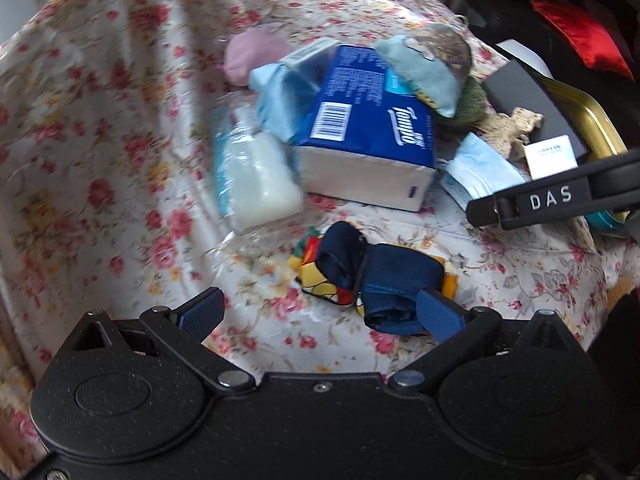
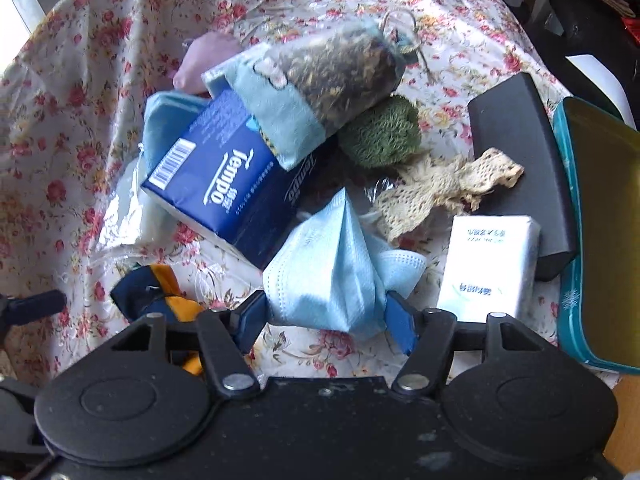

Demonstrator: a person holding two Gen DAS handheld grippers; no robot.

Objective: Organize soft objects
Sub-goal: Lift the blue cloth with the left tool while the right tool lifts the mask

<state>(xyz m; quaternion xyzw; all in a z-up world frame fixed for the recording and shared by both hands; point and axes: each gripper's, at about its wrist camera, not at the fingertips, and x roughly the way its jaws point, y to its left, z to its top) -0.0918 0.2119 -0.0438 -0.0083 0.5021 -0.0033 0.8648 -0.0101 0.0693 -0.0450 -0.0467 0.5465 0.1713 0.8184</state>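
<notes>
On the flowered cloth covering the worktop [image 1: 100, 152], a heap of soft things lies around a blue Tempo tissue pack [image 1: 360, 136]. The left tool [image 1: 320, 312] has its jaws spread wide; its right pad touches a folded navy pouch [image 1: 384, 280] with yellow and red patches, while the left pad stands clear over bare cloth, so nothing is clamped. The right tool [image 2: 326, 320] pinches a crumpled light blue face mask [image 2: 336, 264] between its two blue pads, the mask bunched upward from the grip. Behind the mask the tissue pack leans tilted, and a sachet [image 2: 320, 80] of dried flowers with a pale blue cloth end rests on top of it. A green knitted piece [image 2: 380, 132] sits just beside the sachet, and a strip of cream lace [image 2: 444, 188] lies across the edge of a black case [image 2: 520, 152]. A small white tissue packet [image 2: 488, 264] leans against that case. A clear-wrapped white bundle [image 1: 256, 176] lies left of the tissue pack, with a pink soft lump [image 1: 252, 56] behind. A teal-rimmed gold tray [image 2: 600, 220] stands at the right edge.
</notes>
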